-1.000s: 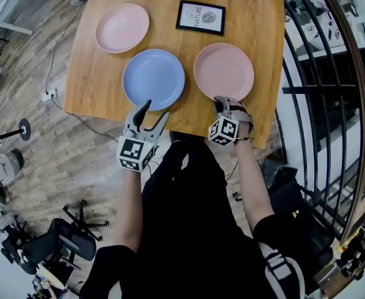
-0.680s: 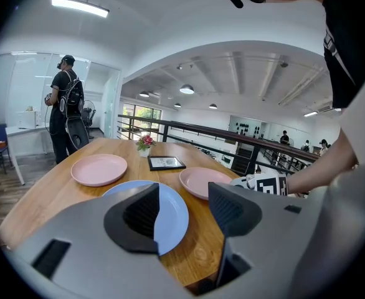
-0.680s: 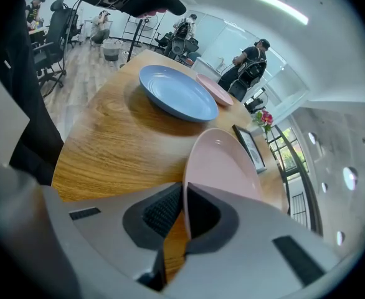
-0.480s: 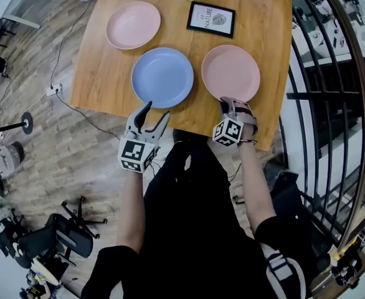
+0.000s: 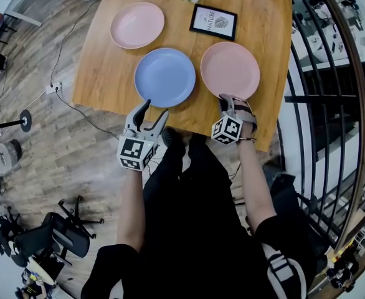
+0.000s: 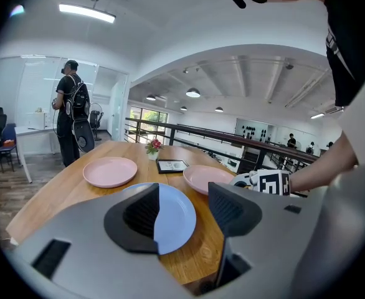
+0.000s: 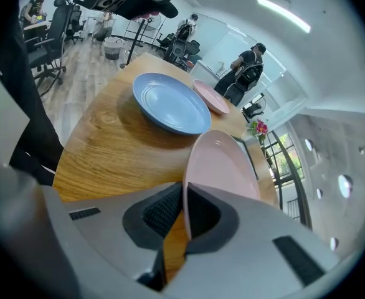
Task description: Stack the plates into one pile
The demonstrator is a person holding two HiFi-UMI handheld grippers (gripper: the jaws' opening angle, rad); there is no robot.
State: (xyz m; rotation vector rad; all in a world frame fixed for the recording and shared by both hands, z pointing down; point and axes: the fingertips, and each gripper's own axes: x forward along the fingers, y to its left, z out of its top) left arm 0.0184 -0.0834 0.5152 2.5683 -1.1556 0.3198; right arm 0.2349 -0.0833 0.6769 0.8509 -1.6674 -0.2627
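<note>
Now right gripper (image 5: pixel 225 103) clamped on pink plate (image 5: pixel 230 70) rim — left gripper (image 5: pixel 149 113) agape.

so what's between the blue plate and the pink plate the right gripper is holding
Only a narrow strip of bare table separates the blue plate and the pink plate, clearest in the head view.

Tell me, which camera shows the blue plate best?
The head view: it looks straight down on the blue plate, so you see nearly its whole round shape. The left gripper view hides part of it behind a jaw. The right gripper view shows it from the side, slanted.
</note>
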